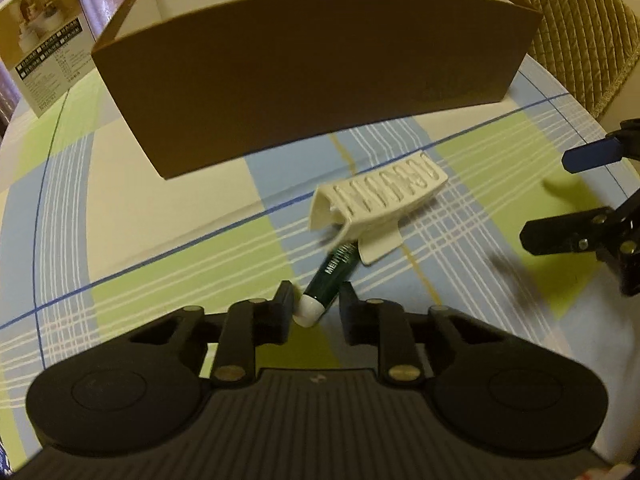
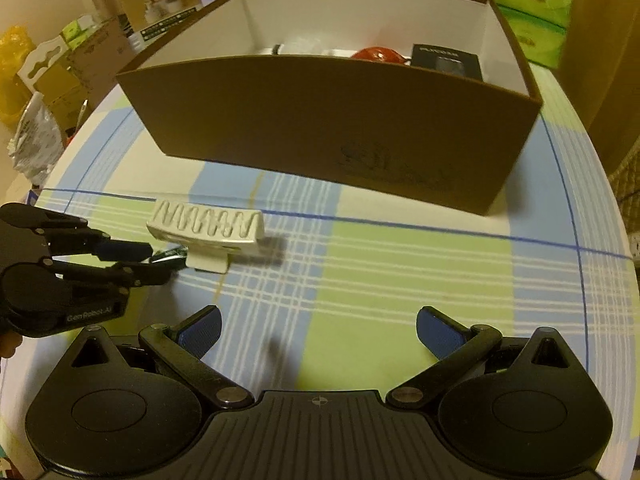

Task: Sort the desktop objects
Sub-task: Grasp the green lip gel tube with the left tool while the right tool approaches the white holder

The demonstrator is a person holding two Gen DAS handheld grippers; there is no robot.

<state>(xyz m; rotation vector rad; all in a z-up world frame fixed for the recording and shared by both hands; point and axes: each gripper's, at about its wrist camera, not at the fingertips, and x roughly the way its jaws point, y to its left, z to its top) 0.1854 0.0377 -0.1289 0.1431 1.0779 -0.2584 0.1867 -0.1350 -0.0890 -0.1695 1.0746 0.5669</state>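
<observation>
A dark green tube point(image 1: 334, 276) with a white cap lies on the plaid tablecloth point(image 1: 160, 216), its far end tucked under a white hair claw clip point(image 1: 376, 204). My left gripper point(image 1: 316, 300) is shut on the tube at its capped end; in the right wrist view the left gripper point(image 2: 148, 260) sits low at the left beside the clip point(image 2: 208, 228). My right gripper point(image 2: 318, 334) is open wide over bare cloth, empty, also visible at the edge point(image 1: 560, 196). Behind stands a brown box point(image 2: 332, 120) holding a red object point(image 2: 378, 54) and a black package point(image 2: 444, 60).
A printed carton point(image 1: 44, 52) stands at the table's far left corner. A quilted chair back point(image 1: 580, 20) rises behind the right edge. Green tissue packs point(image 2: 520, 0) and stacked cardboard boxes point(image 2: 80, 68) sit beyond the table.
</observation>
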